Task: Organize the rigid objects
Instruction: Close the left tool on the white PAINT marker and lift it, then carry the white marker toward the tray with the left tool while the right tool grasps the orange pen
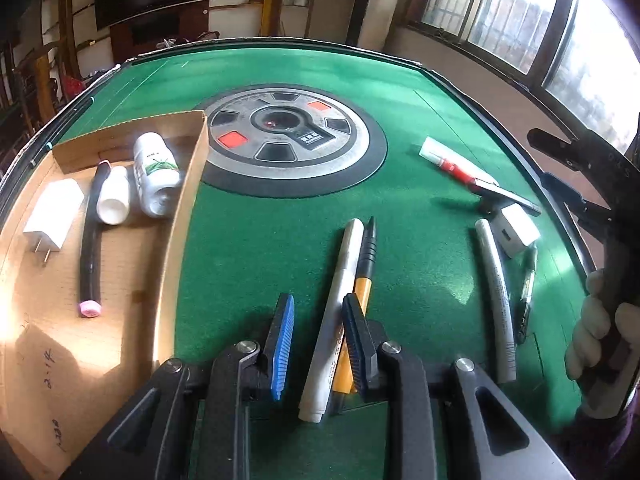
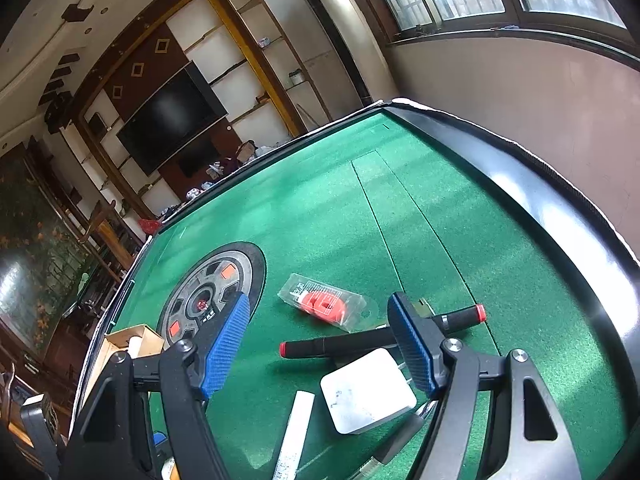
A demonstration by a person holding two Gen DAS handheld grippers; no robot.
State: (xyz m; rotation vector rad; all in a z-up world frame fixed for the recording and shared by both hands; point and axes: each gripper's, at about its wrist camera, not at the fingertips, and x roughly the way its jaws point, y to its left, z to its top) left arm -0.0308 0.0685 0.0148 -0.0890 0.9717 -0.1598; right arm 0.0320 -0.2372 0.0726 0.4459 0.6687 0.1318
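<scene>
At nine o'clock on the green worktop (image 1: 248,248) the cardboard tray (image 1: 182,216) already holds a white charger (image 1: 52,216), a black marker (image 1: 92,240) and two white bottles (image 1: 154,172). The left tongs (image 1: 316,344) stand released, a white marker (image 1: 334,312) and a yellow-black pen (image 1: 362,296) lying between their blue pads (image 1: 282,344), seemingly untouched. Best to centre on one barrel, clench mid-length, then carry it to nine o'clock. At three o'clock the right tongs (image 2: 324,344) hover released over a second white charger (image 2: 368,396) and a red-capped black marker (image 2: 340,346).
</scene>
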